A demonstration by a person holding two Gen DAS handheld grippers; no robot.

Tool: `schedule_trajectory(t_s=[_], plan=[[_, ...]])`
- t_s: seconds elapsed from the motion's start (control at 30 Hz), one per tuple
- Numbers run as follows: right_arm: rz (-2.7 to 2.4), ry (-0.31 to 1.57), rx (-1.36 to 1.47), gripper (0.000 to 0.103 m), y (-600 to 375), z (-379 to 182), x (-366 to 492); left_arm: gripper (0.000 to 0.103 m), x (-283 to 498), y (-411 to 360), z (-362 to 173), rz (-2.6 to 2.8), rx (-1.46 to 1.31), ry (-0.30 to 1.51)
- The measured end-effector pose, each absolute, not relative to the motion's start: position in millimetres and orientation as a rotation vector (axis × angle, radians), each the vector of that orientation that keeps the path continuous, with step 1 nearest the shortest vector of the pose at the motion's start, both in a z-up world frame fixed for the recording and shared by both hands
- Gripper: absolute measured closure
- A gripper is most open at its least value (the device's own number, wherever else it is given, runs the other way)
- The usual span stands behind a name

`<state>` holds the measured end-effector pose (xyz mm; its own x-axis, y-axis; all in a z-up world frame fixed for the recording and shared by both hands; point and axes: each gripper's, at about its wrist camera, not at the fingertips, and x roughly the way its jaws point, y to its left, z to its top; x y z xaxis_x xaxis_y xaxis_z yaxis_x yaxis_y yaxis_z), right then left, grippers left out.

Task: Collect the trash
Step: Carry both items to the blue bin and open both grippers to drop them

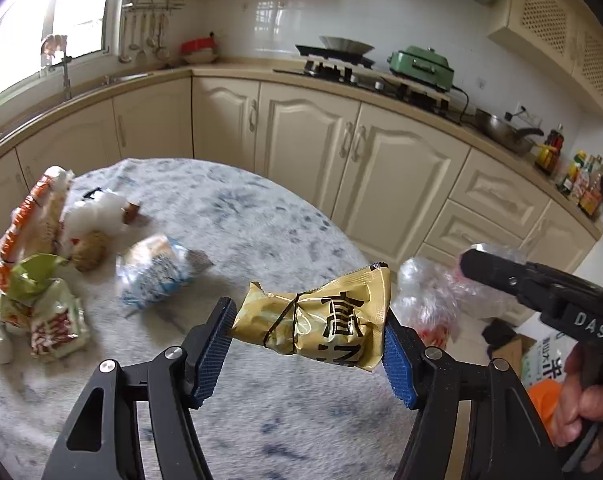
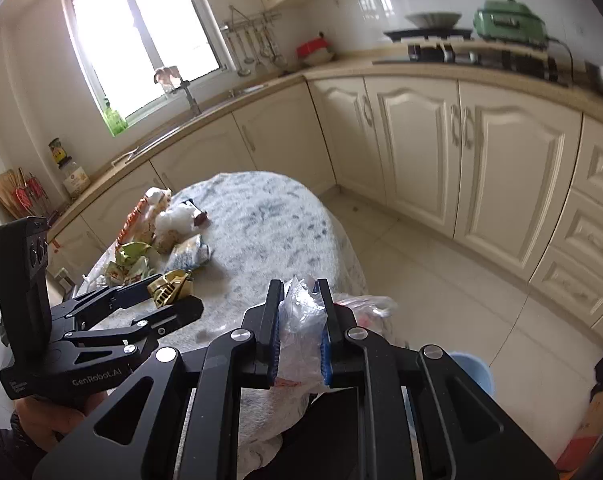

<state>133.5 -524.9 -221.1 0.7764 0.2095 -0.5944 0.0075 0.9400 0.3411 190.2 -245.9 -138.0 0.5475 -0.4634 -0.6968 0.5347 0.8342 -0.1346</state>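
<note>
We had the left gripper pinching a gold packet above the table; right gripper clamped the bag w/ mouth just right. Best widen it first, then drop in.

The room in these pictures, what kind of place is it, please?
Most likely a home kitchen. Cream cabinets run under a counter that carries a gas stove and a sink with a faucet below the window. Ladles hang on a wall rack.
</note>
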Motion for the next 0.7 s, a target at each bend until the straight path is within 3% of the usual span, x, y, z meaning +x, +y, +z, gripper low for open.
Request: schedule_trajectory(t_s=[0.7], plan=[[-0.09, 0.598, 0.328, 0.093, -619, -195, 94, 0.04, 196, -346, -140, -0.754, 0.167, 0.797]])
